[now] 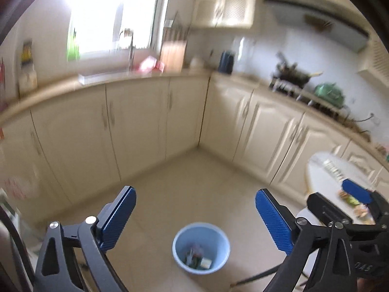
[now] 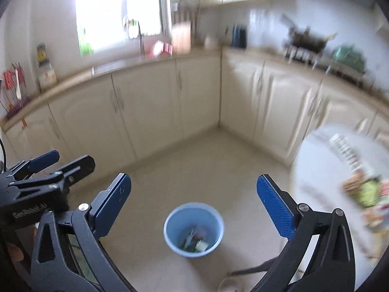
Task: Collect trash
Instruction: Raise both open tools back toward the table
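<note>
A light blue trash bin [image 1: 201, 247] stands on the tiled floor with several scraps of trash [image 1: 197, 259] in it. It also shows in the right wrist view [image 2: 193, 229]. My left gripper [image 1: 195, 208] is open and empty, held high above the bin. My right gripper [image 2: 194, 194] is open and empty, also above the bin. The right gripper shows at the right edge of the left wrist view [image 1: 357, 192]. The left gripper shows at the left edge of the right wrist view [image 2: 48, 165]. More wrappers [image 2: 367, 192] lie on a white round table [image 2: 316, 170] at the right.
Cream kitchen cabinets [image 1: 145, 126] line the back and right walls under a counter [image 1: 136, 75] with a sink, a knife block and a pot rack. The white round table also shows at the right of the left wrist view [image 1: 318, 175]. Both views are motion-blurred.
</note>
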`<state>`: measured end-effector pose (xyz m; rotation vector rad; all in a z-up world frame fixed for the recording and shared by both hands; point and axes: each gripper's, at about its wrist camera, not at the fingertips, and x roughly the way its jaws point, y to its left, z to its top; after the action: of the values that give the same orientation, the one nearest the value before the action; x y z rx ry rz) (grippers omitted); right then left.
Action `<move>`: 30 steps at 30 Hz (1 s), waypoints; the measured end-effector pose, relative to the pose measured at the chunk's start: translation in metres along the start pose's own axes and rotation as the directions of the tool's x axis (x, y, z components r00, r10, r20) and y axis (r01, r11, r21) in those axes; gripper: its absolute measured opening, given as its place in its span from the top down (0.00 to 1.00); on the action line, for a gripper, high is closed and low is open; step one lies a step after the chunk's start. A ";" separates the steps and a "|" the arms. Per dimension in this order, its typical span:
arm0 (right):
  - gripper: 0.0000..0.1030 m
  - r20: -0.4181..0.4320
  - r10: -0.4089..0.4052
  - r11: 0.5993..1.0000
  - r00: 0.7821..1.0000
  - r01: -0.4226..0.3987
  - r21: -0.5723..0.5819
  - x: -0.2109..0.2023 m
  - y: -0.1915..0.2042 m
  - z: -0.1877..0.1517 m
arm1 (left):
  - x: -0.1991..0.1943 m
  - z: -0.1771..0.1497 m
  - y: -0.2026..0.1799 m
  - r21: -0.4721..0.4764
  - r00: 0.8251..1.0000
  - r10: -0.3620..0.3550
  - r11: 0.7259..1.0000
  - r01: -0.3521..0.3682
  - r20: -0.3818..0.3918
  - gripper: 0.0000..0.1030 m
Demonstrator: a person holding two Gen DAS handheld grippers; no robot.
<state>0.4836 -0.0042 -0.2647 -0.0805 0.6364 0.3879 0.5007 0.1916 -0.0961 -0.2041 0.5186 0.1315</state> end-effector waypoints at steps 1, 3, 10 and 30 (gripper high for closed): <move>0.00 0.048 -0.029 1.000 0.998 0.030 -0.006 -0.026 -0.001 0.006 | -0.015 0.004 -0.012 0.007 0.999 -0.007 1.000 0.007 0.041 0.01; 0.00 0.136 -0.080 0.996 0.988 0.083 -0.015 -0.070 0.004 0.015 | -0.040 -0.006 -0.041 0.024 0.995 -0.020 1.000 0.017 0.100 0.01; 0.00 0.345 -0.212 0.975 0.914 0.220 0.017 -0.205 0.008 0.028 | -0.103 -0.020 -0.120 0.111 0.958 -0.100 0.991 0.073 0.267 0.01; 0.00 0.492 -0.372 0.925 0.787 0.358 0.127 -0.383 -0.002 -0.002 | -0.306 -0.286 -0.141 0.201 0.844 -0.117 0.979 0.011 0.523 0.01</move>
<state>0.2014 -0.1319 -0.0391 -0.0692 0.0877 0.0110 0.1258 -0.0323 -0.1624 0.0101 -0.0375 0.0664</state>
